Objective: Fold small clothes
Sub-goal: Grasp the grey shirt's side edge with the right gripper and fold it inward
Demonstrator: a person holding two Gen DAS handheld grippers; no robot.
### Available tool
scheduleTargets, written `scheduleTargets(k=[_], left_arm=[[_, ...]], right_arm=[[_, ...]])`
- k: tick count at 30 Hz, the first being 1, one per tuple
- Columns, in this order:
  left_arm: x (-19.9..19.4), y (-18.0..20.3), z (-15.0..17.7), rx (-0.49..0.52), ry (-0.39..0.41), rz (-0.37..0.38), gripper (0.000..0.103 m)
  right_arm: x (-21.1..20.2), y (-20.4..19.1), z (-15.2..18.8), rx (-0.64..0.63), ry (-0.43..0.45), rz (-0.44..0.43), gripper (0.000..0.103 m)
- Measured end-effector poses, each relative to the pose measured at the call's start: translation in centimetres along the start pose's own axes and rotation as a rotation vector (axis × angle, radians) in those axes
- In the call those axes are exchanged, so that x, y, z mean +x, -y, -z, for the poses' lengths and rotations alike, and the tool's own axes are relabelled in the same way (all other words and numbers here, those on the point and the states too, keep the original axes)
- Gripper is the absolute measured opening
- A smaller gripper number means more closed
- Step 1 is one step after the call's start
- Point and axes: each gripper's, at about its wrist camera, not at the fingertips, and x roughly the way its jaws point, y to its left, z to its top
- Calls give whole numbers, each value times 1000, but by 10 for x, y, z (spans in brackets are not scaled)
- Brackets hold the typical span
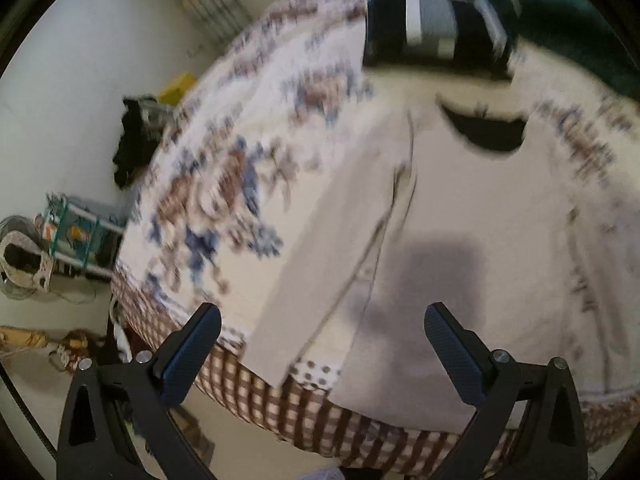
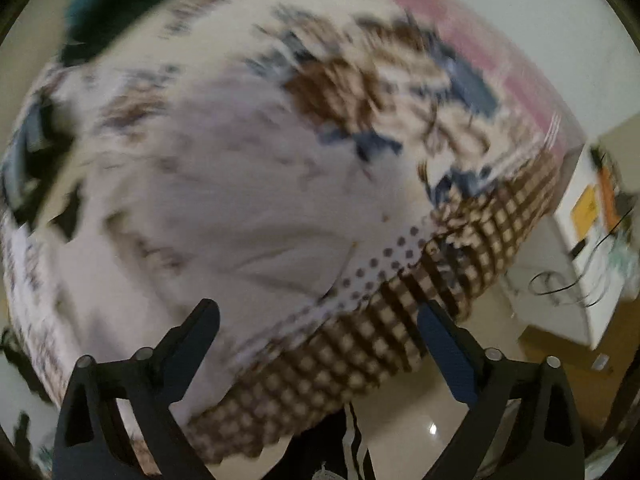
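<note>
A pale cream long-sleeved top (image 1: 460, 216) lies flat on the bed, its dark neck opening (image 1: 490, 128) at the far end and one sleeve (image 1: 320, 280) running down to the bed's near edge. My left gripper (image 1: 322, 352) is open and empty, hovering above the top's lower hem. In the right wrist view the same top (image 2: 208, 208) is a blurred pale shape across the bed. My right gripper (image 2: 318, 344) is open and empty above the bed's near edge.
The bed has a floral sheet (image 1: 224, 184) with a brown checked border (image 2: 360, 344). Folded dark and grey clothes (image 1: 432, 32) lie at its far end. A teal item (image 1: 580, 20) lies beside them. Clutter and a rack (image 1: 76, 236) stand on the floor at left; white furniture (image 2: 576, 240) stands at right.
</note>
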Motion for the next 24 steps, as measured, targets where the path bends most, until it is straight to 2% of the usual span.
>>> scheduleTargets(k=[3, 4, 5, 6, 7, 8, 9, 11, 13, 17, 21, 22, 23, 24], left_arm=[[38, 16, 5, -3, -51, -12, 103], [48, 24, 7, -1, -59, -14, 103], [58, 31, 9, 9, -65, -26, 103], [65, 37, 9, 17, -72, -34, 103], [74, 43, 11, 23, -83, -34, 103], [78, 47, 11, 23, -90, -28, 103], [82, 51, 12, 25, -98, -22, 103], [88, 60, 10, 31, -103, 0, 103], [90, 65, 8, 41, -100, 7, 103], [89, 68, 3, 42, -75, 42, 103], [98, 70, 0, 44, -96, 53, 103], [100, 69, 0, 42, -101, 56, 103], [100, 69, 1, 41, -102, 58, 103], [100, 68, 1, 41, -100, 61, 103]], right_arm=[[72, 22, -16, 86, -75, -34, 98], [92, 28, -19, 118, -101, -71, 97], [111, 32, -20, 154, -135, -114, 90], [127, 35, -20, 188, -169, -145, 78], [138, 36, -19, 210, -187, -175, 71], [145, 36, -17, 217, -186, -189, 59], [146, 36, -16, 208, -165, -185, 37], [141, 37, -14, 187, -143, -202, 4], [122, 47, -12, 183, -75, -202, 4], [83, 69, -25, 171, 26, -148, 4], [87, 70, -47, 166, -18, -181, 6], [92, 67, -56, 191, -46, -195, 11], [95, 70, -61, 217, -68, -210, 25], [97, 74, -61, 257, -73, -244, 44]])
